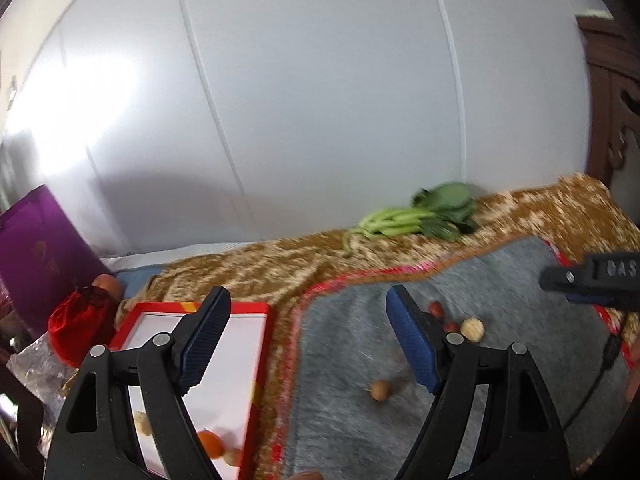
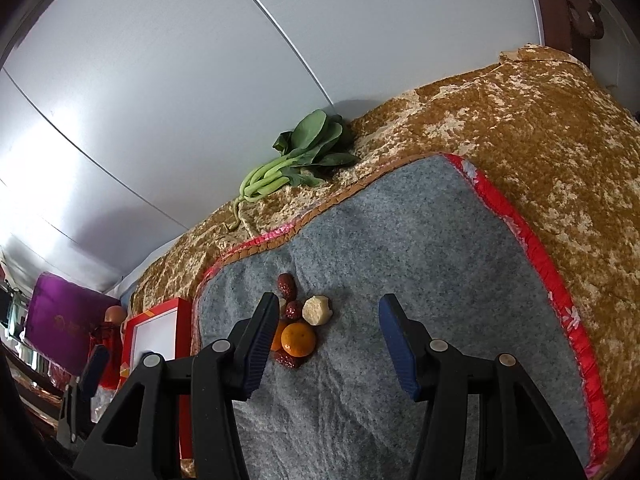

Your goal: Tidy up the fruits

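Fruit sits in two places as I read it. A small heap lies on the grey mat (image 2: 400, 280), toward its left edge: an orange (image 2: 298, 339), several red dates (image 2: 286, 285) and a pale lumpy piece (image 2: 317, 310), all touching or just beside one another. One round brown fruit (image 1: 380, 390) lies apart from them on the mat. In the red-rimmed tray (image 1: 256, 360), which lies past the mat's left edge on the gold cloth (image 2: 520, 128), I see another orange (image 1: 211, 442) and two pale pieces near its near end.

My left gripper (image 1: 308, 344) stands wide with nothing between its jaws, straddling the tray's right rim and the mat edge. My right gripper (image 2: 328, 344) stands half open, also empty, hanging above the mat with the heap just off its left finger (image 2: 260, 340).

I judge the step in hand to be the next pick from the heap. To do it well I would shift the right gripper leftward until one fruit alone sits between the pads, come down steeply, and close gently. The orange looks the easiest first take, being on the near side; the dates under it may roll when it lifts. The leafy greens (image 2: 300, 156) at the far edge are no fruit, so I leave them.
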{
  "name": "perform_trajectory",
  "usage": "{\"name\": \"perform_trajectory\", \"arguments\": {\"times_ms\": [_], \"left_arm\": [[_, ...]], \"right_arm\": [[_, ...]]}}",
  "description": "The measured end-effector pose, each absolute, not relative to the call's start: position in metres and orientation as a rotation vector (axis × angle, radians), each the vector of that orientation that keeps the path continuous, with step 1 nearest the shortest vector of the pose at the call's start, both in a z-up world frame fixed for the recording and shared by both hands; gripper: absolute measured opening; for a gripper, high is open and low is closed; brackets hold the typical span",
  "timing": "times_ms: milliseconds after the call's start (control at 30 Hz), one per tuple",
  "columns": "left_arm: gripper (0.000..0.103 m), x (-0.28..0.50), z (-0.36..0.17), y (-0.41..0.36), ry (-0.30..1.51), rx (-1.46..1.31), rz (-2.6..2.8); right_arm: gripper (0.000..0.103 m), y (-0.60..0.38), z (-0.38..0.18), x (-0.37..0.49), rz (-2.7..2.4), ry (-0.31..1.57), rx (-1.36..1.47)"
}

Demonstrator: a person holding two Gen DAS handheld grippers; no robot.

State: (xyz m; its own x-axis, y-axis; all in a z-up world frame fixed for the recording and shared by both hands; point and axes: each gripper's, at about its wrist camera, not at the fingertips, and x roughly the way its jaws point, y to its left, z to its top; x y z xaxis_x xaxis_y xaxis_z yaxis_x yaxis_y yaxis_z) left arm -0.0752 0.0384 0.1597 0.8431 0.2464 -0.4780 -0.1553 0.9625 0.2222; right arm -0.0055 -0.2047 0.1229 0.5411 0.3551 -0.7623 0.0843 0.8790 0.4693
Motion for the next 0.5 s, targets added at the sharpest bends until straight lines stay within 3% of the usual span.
{"name": "perform_trajectory", "arguments": {"times_ms": [500], "left_arm": [[0.081, -0.091, 0.194, 0.141, 0.394, -0.001, 0.498]], "right_arm": [[0.054, -0.178, 0.121, -0.002, 0.192, 1.000, 0.473]]}}
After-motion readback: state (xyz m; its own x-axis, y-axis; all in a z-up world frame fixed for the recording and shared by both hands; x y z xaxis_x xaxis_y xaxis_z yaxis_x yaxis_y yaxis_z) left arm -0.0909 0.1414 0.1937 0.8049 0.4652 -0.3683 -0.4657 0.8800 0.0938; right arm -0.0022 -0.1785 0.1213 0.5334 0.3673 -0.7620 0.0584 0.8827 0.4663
